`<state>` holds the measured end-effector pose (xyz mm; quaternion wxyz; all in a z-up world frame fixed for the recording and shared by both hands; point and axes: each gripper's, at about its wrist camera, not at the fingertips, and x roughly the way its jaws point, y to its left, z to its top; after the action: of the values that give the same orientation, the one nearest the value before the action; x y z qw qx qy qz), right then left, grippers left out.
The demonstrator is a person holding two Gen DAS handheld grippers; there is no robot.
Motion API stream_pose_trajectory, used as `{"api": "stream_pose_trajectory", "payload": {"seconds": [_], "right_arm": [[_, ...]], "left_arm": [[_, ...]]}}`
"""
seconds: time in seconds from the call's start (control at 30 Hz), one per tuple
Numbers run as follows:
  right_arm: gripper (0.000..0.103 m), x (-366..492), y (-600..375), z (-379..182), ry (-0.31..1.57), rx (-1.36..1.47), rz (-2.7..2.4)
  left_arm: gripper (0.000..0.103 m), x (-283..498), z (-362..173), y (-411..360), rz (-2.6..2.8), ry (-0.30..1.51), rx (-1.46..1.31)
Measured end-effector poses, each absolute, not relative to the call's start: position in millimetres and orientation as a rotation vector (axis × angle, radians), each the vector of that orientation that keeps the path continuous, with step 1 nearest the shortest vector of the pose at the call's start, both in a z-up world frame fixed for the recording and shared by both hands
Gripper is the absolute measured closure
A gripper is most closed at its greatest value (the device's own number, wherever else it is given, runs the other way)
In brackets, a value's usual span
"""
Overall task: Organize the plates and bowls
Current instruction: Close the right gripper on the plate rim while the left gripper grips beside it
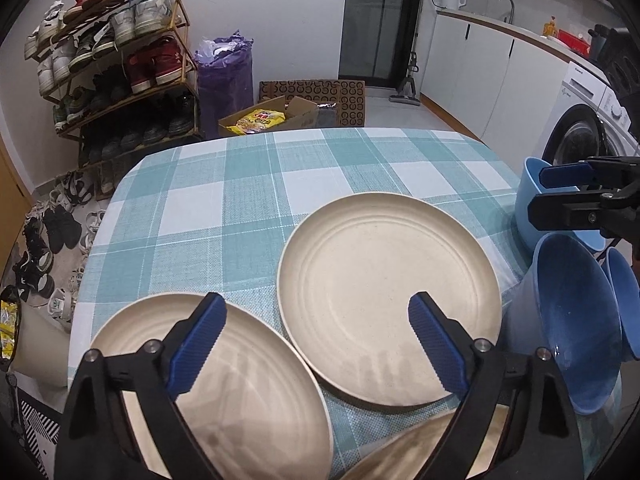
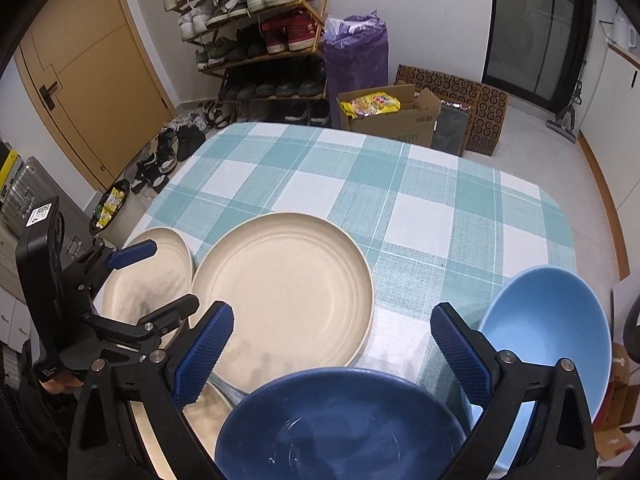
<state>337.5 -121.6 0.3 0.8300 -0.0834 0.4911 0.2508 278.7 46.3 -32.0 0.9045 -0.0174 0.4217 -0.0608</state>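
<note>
Three cream plates lie on the checked tablecloth: a middle plate (image 1: 390,300) (image 2: 284,288), a left plate (image 1: 224,392) (image 2: 148,276), and a near plate (image 1: 404,456) (image 2: 200,420) partly hidden under the grippers. A dark blue bowl (image 1: 576,320) (image 2: 340,428) and light blue bowls (image 1: 536,200) (image 2: 548,332) stand at the right. My left gripper (image 1: 316,344) (image 2: 160,276) is open and empty above the plates. My right gripper (image 2: 332,356) (image 1: 548,194) is open and empty above the dark blue bowl.
The table (image 1: 280,184) has rounded far corners. Beyond it stand a shoe rack (image 1: 120,60), a purple bag (image 1: 226,76) and cardboard boxes (image 1: 280,116). A washing machine (image 1: 580,128) and cabinets are at the right. A wooden door (image 2: 88,80) is at the left.
</note>
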Motion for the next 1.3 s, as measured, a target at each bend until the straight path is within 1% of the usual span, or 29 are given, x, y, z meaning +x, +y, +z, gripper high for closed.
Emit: {"api": "stream_pose_trajectory", "payload": {"seconds": [0.07,0.1,0.17,0.2,0.27,0.37,0.47,0.53,0.63,0.67,0.77,0.87,0.97,1.0,1.1,1.17,1.2,1.3], "right_arm": [[0.005,342.2,-118.5,-4.5,1.054,-0.183,0.533],[0.006,343.8,-117.6,-6.7,1.061,-0.185,0.533],[0.01,348.3,-114.9,-12.6,1.079,-0.189,0.536],[0.013,350.3,-113.6,-15.7,1.09,-0.192,0.537],[0.015,353.4,-111.3,-20.0,1.106,-0.197,0.536],[0.019,359.4,-108.9,-28.1,1.14,-0.2,0.532],[0.02,365.5,-108.5,-36.0,1.168,-0.199,0.527],[0.027,369.4,-108.3,-42.4,1.19,-0.203,0.526],[0.027,373.7,-107.1,-52.1,1.221,-0.205,0.52],[0.027,374.3,-106.1,-54.3,1.23,-0.204,0.523],[0.03,375.8,-104.1,-61.3,1.251,-0.208,0.527],[0.035,375.8,-101.2,-67.1,1.268,-0.224,0.532],[0.042,376.0,-99.2,-71.4,1.279,-0.236,0.534],[0.046,376.0,-99.4,-72.4,1.281,-0.238,0.534],[0.048,376.0,-99.8,-75.0,1.287,-0.245,0.536],[0.052,376.9,-99.9,-76.7,1.29,-0.248,0.538],[0.057,377.1,-99.5,-77.6,1.292,-0.254,0.536],[0.058,378.3,-99.5,-79.5,1.298,-0.258,0.534]], "left_arm": [[0.018,283.0,-35.7,47.3,-0.129,0.888,-0.039],[0.019,285.0,-37.2,47.4,-0.13,0.892,-0.04],[0.025,288.9,-40.6,47.4,-0.135,0.904,-0.043],[0.026,290.8,-42.4,47.2,-0.136,0.912,-0.044],[0.032,294.5,-46.6,46.7,-0.137,0.931,-0.041],[0.038,298.6,-53.5,45.8,-0.142,0.963,-0.038],[0.038,300.8,-58.3,44.7,-0.145,0.978,-0.031],[0.038,302.1,-59.8,43.4,-0.148,0.98,-0.026],[0.039,303.3,-61.1,41.1,-0.157,0.992,-0.024],[0.04,303.8,-62.3,39.6,-0.164,0.998,-0.018],[0.041,305.1,-63.9,37.2,-0.156,1.002,0.002],[0.042,306.7,-64.2,37.6,-0.155,1.007,0.0],[0.042,309.2,-65.4,38.0,-0.15,1.009,-0.002],[0.042,310.2,-65.9,37.9,-0.153,1.008,-0.006],[0.042,312.9,-66.7,35.9,-0.161,1.001,-0.009],[0.042,315.3,-68.5,33.9,-0.164,1.005,-0.008],[0.042,315.9,-69.3,33.4,-0.161,1.008,-0.008],[0.042,315.6,-70.8,34.3,-0.168,1.018,-0.015]]}}
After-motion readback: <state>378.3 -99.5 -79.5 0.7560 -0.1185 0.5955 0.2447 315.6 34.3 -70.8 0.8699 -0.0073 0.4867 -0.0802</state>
